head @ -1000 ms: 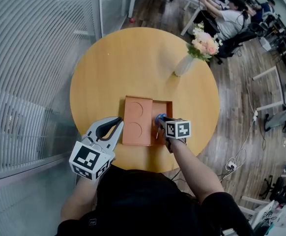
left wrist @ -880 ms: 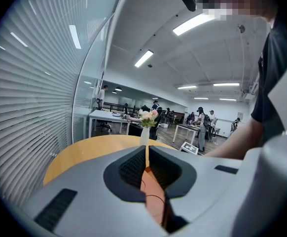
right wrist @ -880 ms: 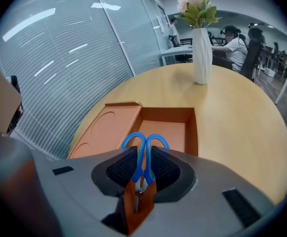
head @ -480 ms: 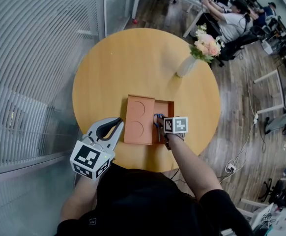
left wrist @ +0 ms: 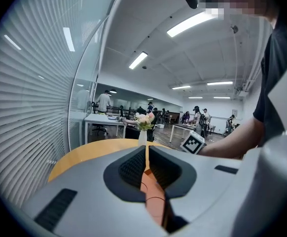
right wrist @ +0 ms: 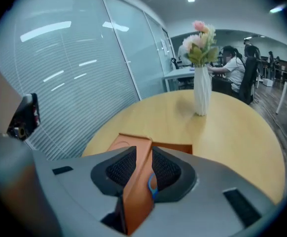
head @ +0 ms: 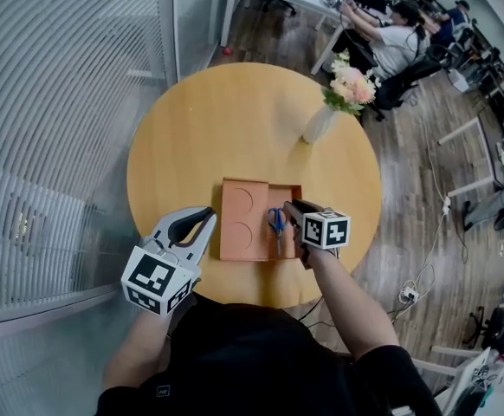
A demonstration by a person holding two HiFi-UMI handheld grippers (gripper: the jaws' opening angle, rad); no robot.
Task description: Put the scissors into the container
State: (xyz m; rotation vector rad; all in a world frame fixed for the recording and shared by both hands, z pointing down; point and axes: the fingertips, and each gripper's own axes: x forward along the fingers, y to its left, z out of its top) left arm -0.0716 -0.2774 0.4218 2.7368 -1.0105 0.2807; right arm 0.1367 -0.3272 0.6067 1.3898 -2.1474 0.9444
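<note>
Blue-handled scissors (head: 277, 224), orange container (head: 239, 189)

A round wooden surface (head: 209, 137) carries two things. An orange container (head: 240, 232) lies toward 6 o'clock, near the edge. A white vase (head: 318, 125) of pink flowers stands upright toward 2 o'clock, well apart from it.

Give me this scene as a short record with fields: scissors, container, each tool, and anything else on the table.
scissors: lying in the container's open right compartment, blue handles at the far end
container: orange box on the round table, left part covered
right tool: over the container's right side, jaws slightly apart, holding nothing
left tool: left of the container at the table's near edge, jaws together, empty
also on table: vase of flowers, far right
</note>
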